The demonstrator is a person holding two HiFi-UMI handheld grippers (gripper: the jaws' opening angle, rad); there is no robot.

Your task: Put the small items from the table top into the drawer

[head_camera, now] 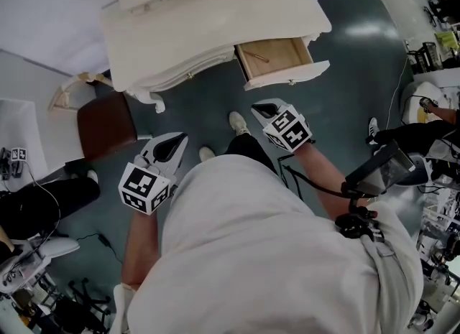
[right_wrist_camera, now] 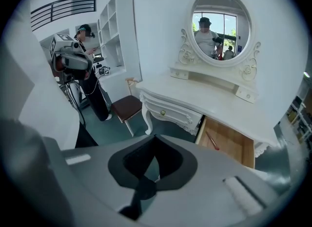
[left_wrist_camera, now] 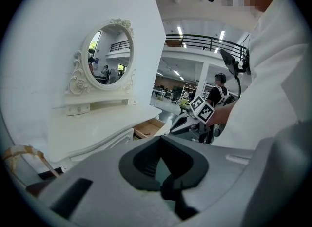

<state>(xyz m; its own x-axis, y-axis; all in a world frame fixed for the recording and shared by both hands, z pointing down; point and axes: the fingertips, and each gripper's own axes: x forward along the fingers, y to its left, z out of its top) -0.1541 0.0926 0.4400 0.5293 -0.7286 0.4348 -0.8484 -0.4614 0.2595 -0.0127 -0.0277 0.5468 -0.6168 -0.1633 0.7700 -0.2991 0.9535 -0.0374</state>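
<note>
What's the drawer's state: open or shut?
Open. The drawer stands pulled out from the vanity, its wooden floor exposed, with one thin red stick lying inside.

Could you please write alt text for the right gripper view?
The right gripper, jaws shut and empty, faces a white table with an oval mirror. Its drawer stands open with a thin red stick inside; a brown stool sits at left.

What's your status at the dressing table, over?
Left gripper shut, empty. Right gripper shut, empty. Drawer open, thin red item inside. Nothing blocking it.
</note>
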